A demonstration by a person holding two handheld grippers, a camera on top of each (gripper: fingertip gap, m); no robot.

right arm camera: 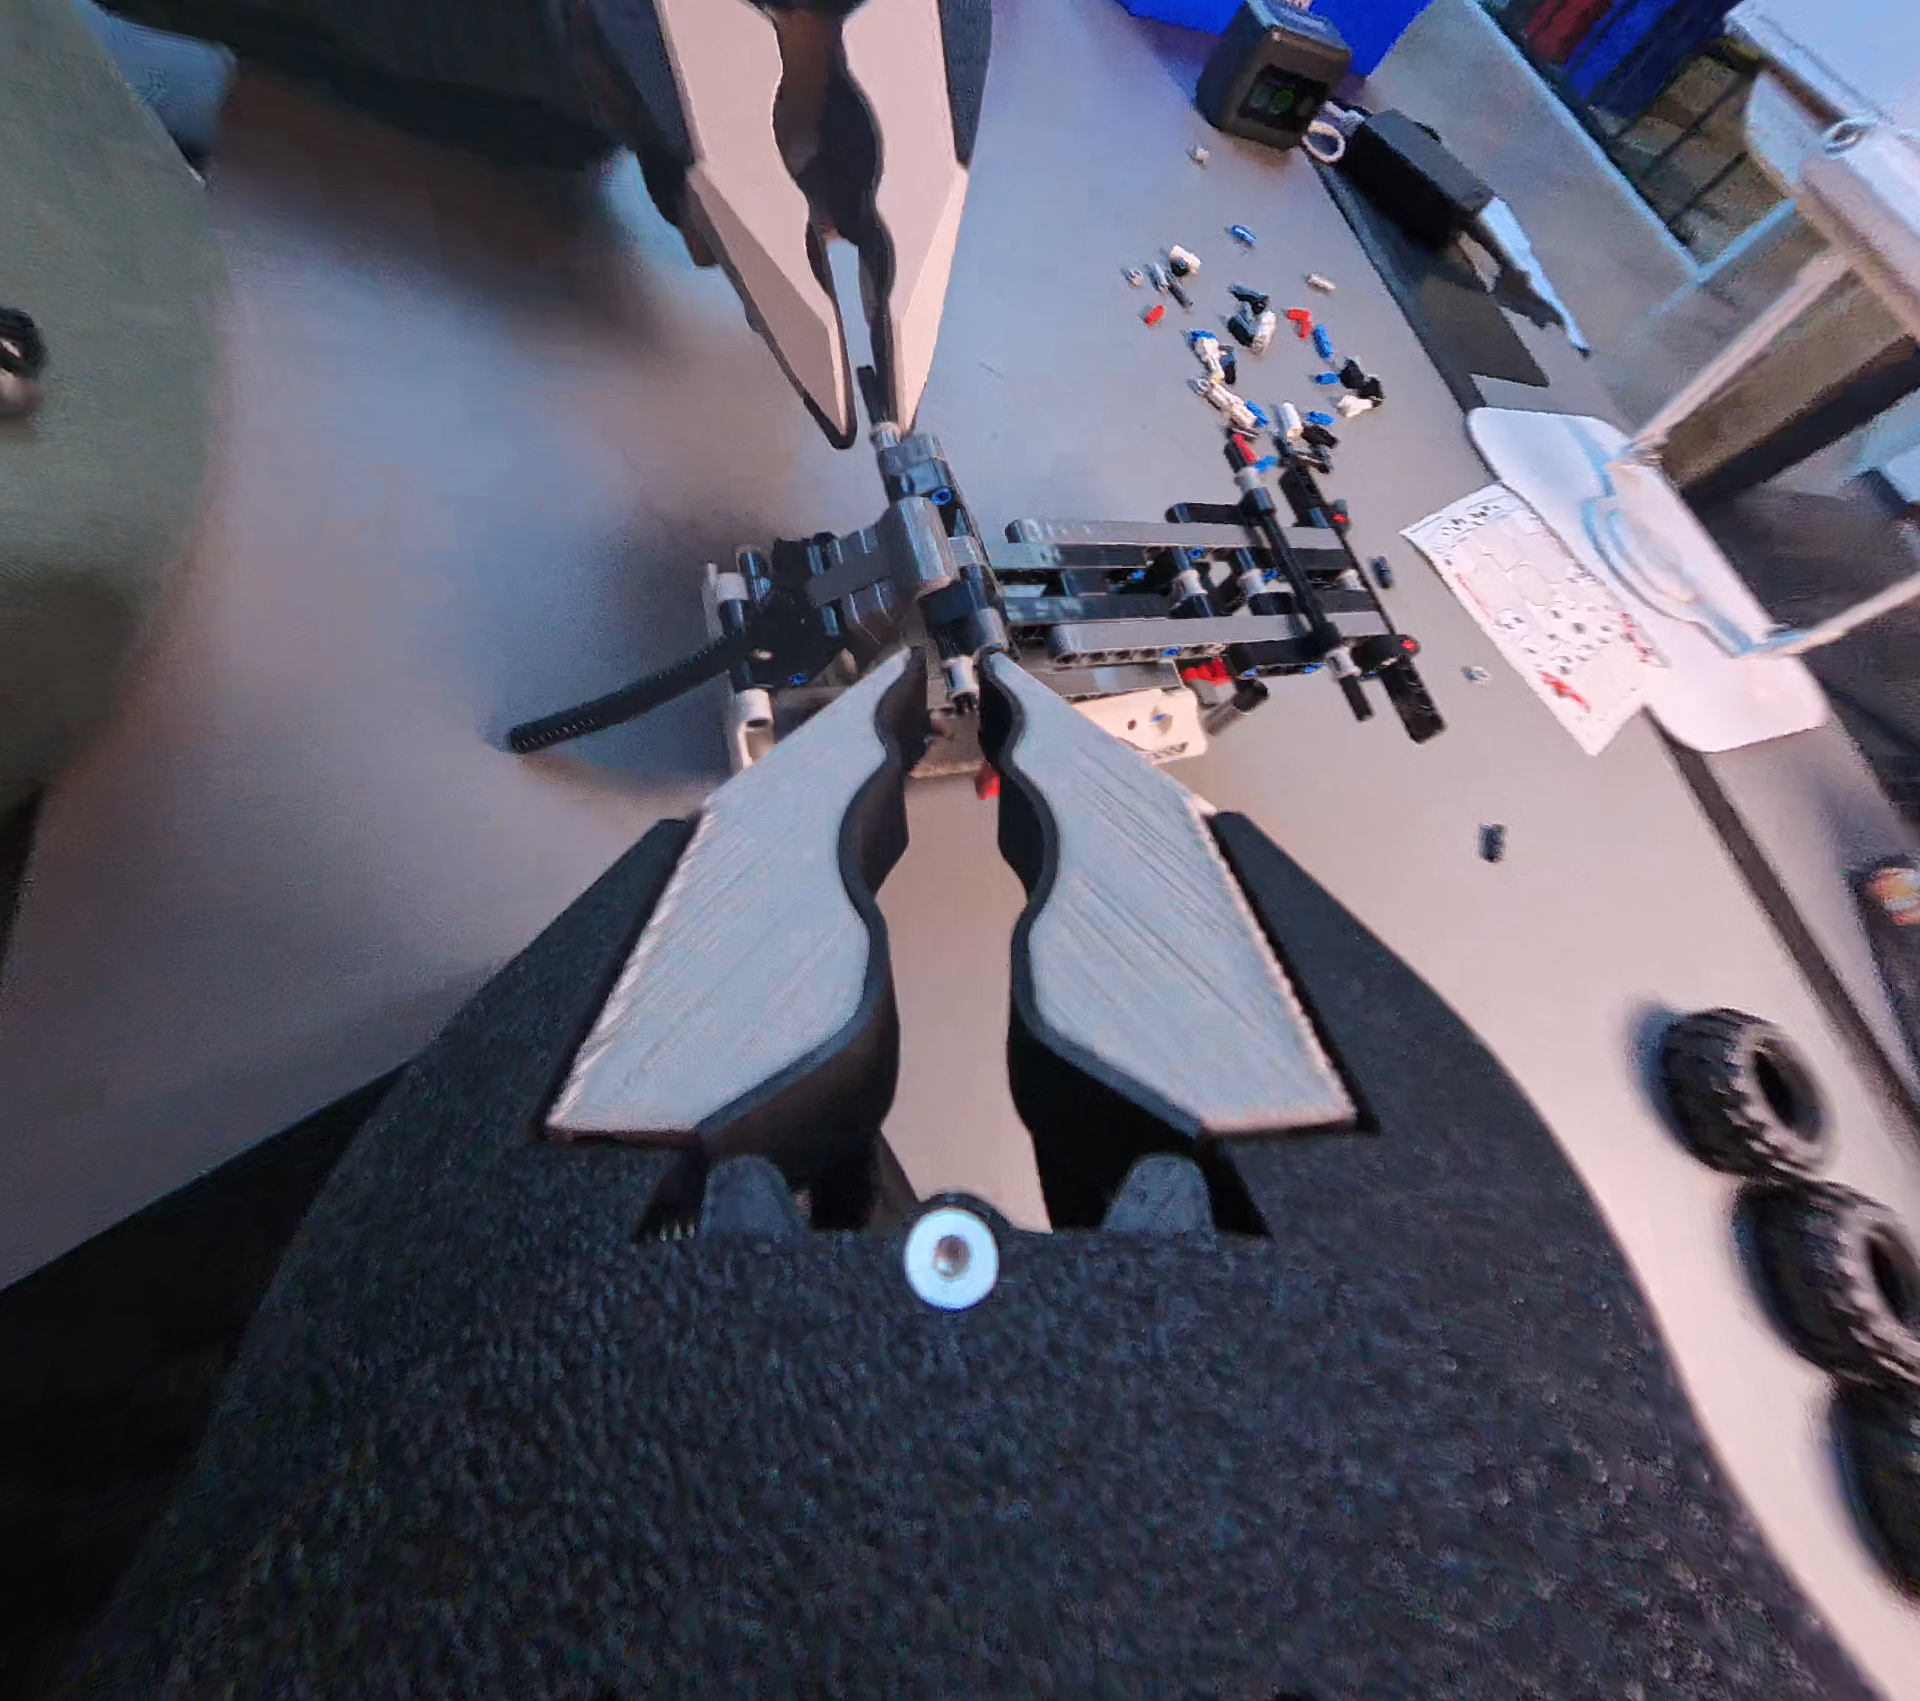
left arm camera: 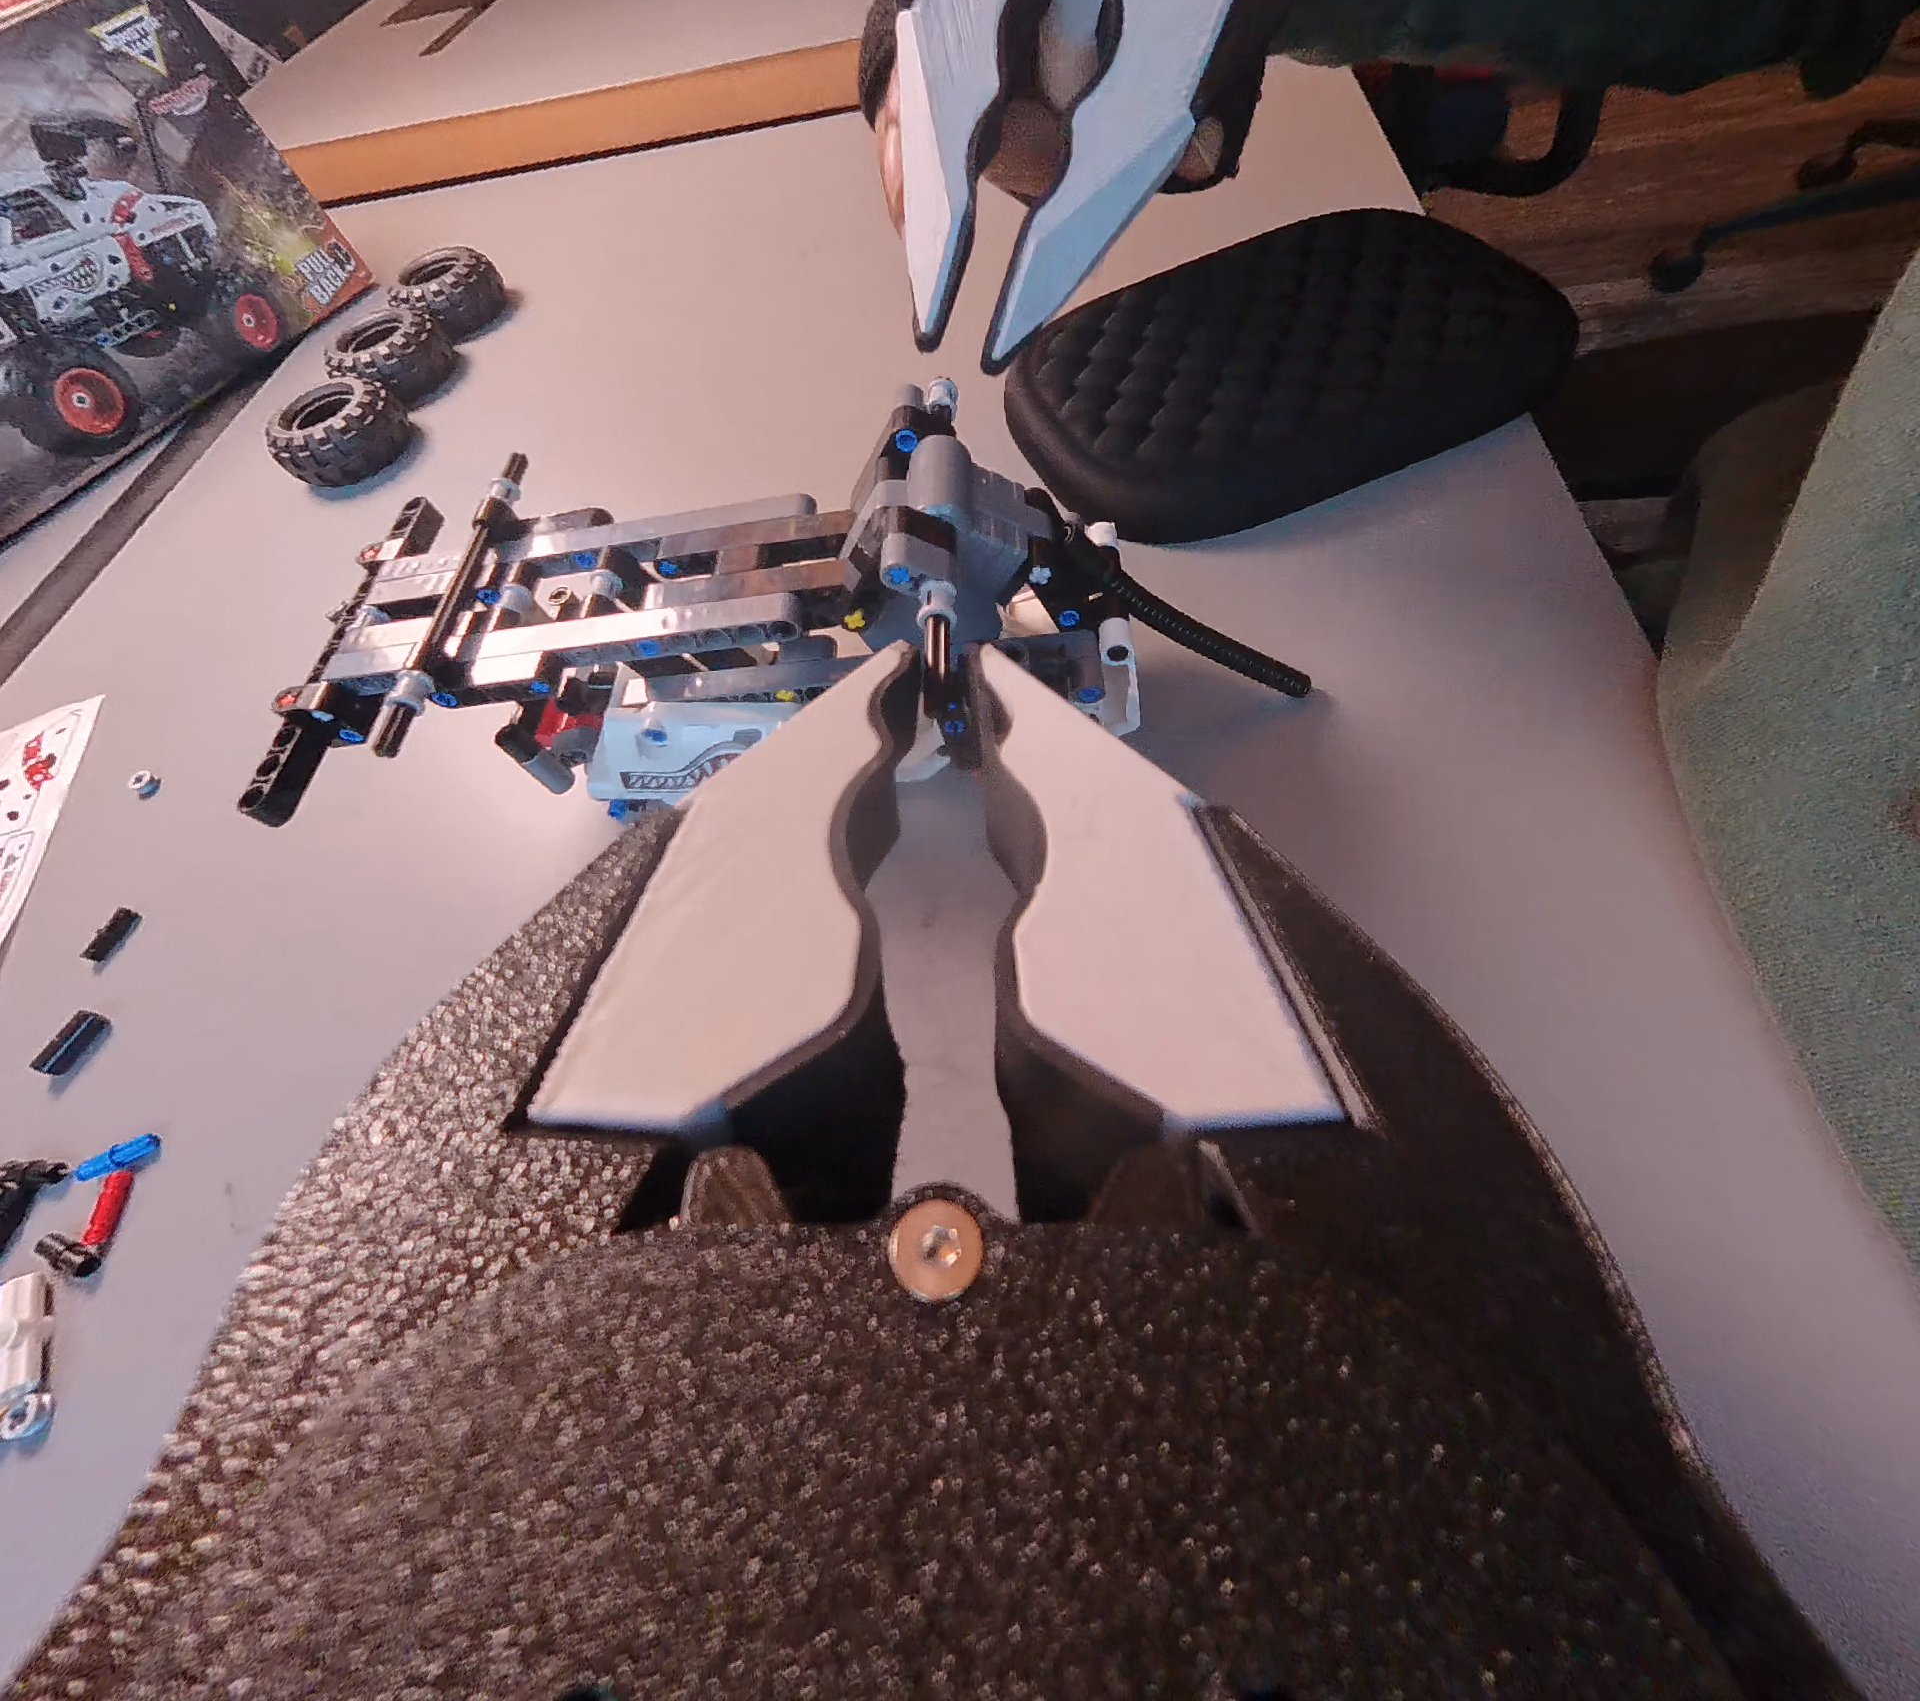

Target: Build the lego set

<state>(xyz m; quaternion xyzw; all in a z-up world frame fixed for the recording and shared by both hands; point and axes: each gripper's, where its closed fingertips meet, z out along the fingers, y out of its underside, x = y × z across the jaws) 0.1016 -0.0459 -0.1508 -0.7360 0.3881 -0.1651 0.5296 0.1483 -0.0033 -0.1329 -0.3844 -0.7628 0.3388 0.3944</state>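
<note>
Jaws of both grippers, left (left arm camera: 940,664) and right (right arm camera: 951,675), seemingly pinch opposite chassis (left arm camera: 665,602) axle ends.

Chassis (left arm camera: 665,602) lies mid-worktop (left arm camera: 675,363); three tyres (left arm camera: 384,373) behind it to left, beside set box (left arm camera: 125,217); loose parts (right arm camera: 1247,342) probably near left edge; sticker sheet (left arm camera: 42,778) nearby

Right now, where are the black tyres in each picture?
Left wrist view: the black tyres, three in a row, lie upper left on the table, beside the set's box.
Right wrist view: the black tyres are blurred at the lower right edge.
Shared landmark: the half-built truck frame lies mid-picture in both.
</note>
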